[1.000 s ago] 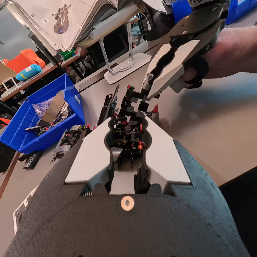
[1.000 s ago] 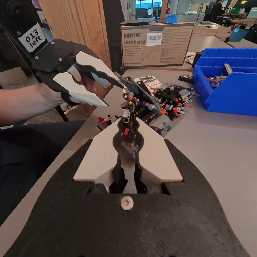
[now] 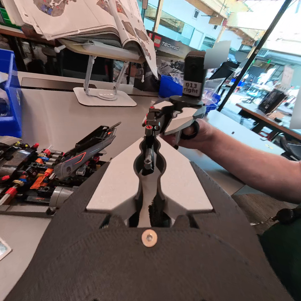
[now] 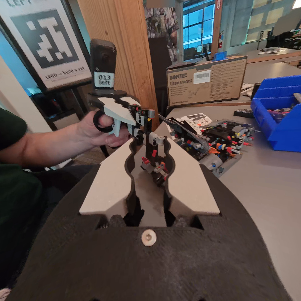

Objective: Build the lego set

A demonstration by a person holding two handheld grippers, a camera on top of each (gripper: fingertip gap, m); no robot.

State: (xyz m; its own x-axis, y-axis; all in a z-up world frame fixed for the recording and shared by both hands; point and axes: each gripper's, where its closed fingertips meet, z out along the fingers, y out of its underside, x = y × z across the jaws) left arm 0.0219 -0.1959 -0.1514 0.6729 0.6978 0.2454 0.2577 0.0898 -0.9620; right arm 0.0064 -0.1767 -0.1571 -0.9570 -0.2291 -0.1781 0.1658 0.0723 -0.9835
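A slim black Lego subassembly with grey connectors and red pins [image 3: 149, 156] [image 4: 150, 146] is held in the air between both grippers, near the table's front edge. My left gripper [image 3: 149, 143] is shut on one end; in the right wrist view [image 4: 136, 116] it grips the top end. My right gripper [image 4: 149, 140] holds the lower end with its jaws a little apart; in the left wrist view [image 3: 156, 118] it grips the far end. The large car model [image 3: 48, 171] [image 4: 219, 146] lies on the grey table [image 4: 244, 203] with a black panel [image 3: 97, 138] raised.
Blue parts bins stand by the model [image 3: 9, 97] [image 4: 285, 122]. An open instruction book [image 3: 81, 19] rests on a white stand [image 3: 104, 97]. A cardboard box [image 4: 206, 81], a sticker sheet [image 4: 195, 120] and a wooden post [image 4: 122, 48] lie beyond. A person's forearms hold the grippers. My left and right fingertips are right by each other. The model [image 4: 285, 122] is about equally far from each gripper, around 25 cm.
My left gripper was open and empty over the model; it has moved to the subassembly and shut on its end. The right gripper has lifted and turned the subassembly, jaws slightly wider.
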